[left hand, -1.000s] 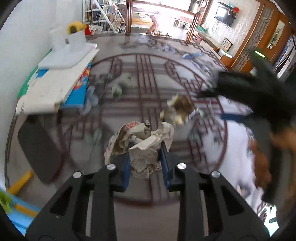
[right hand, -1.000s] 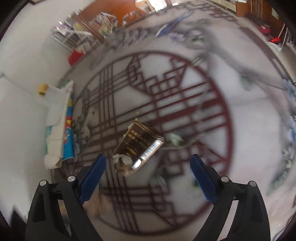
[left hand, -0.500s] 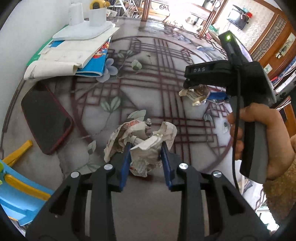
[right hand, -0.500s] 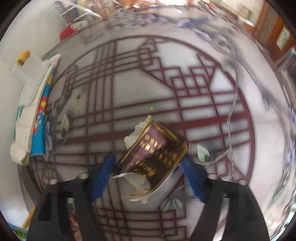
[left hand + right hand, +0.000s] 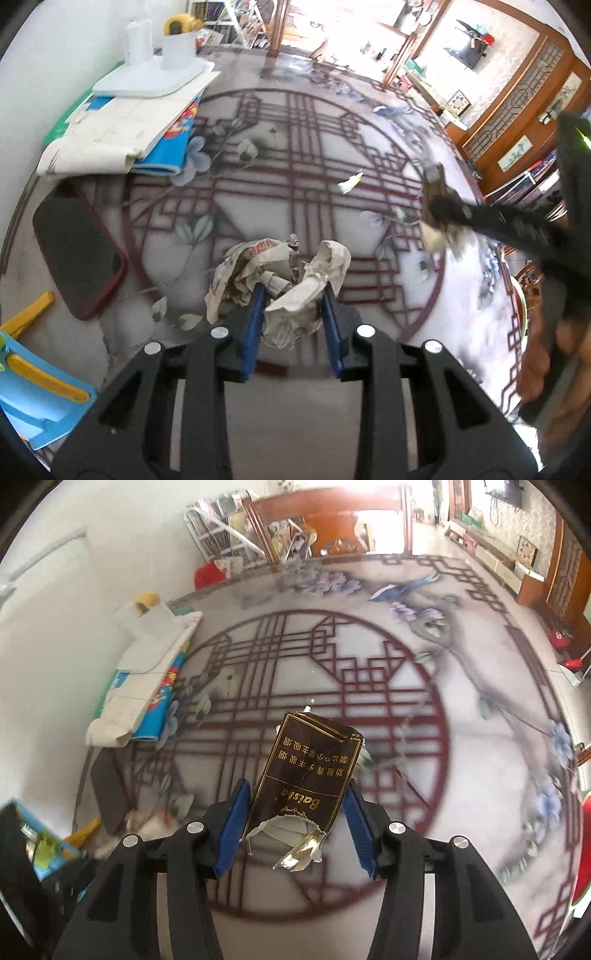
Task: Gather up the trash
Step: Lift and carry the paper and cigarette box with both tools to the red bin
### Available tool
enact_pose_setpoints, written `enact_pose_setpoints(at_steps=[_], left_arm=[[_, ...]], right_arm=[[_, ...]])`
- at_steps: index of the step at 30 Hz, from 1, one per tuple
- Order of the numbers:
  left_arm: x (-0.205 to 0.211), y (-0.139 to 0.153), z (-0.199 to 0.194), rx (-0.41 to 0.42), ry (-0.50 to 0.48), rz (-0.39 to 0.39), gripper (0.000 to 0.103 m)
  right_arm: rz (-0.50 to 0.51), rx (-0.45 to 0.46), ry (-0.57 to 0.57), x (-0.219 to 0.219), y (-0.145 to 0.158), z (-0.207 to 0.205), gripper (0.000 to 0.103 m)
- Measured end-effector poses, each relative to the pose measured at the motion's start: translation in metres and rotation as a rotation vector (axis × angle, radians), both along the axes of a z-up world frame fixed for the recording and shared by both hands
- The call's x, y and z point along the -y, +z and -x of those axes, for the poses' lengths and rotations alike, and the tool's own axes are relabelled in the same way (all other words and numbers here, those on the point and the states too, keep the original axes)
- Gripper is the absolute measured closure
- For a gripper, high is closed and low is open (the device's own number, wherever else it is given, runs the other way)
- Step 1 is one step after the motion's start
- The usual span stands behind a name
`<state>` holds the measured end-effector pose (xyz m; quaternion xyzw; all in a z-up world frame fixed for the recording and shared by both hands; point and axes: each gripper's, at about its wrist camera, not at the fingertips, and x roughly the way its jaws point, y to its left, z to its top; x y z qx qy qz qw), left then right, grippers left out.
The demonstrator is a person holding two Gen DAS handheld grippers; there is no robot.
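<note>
Jaws: left gripper (image 5: 291, 328) clamped on paper wad (image 5: 295, 299); right gripper (image 5: 293, 821) pinching torn brown pack (image 5: 308, 775), both held above the table (image 5: 332, 155).

Around, big to small: table w/ red lattice print fills both views. Far left by wall, paper stack (image 5: 122, 136) w/ white tray (image 5: 151, 79) on top. Dark phone (image 5: 75, 254) flat at left, near the stack, apart from the wad. Blue/yellow toy (image 5: 33, 391) at near-left edge. Small scrap (image 5: 349, 182) lies alone mid-table, well ahead of the wad. Right gripper seen blurred at left view's right side, pack in front of it.
</note>
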<state>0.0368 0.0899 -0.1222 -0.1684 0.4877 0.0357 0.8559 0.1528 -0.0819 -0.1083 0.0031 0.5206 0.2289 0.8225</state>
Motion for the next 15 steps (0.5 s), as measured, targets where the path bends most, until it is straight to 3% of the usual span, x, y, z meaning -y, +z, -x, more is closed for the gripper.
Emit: enact_pose_setpoints(at_steps=[7, 15], left_arm=[[0.032, 0.018, -0.015, 0.049, -0.069, -0.020, 0.074], [0.070, 0.033, -0.027, 0.084, -0.140, -0.044, 0.074]], right_arm=[[-0.012, 0.083, -0.074, 0.042, 0.019, 0.043, 0.053], [-0.006, 0.134, -0.117, 0.075, 0.030, 0.049, 0.053]])
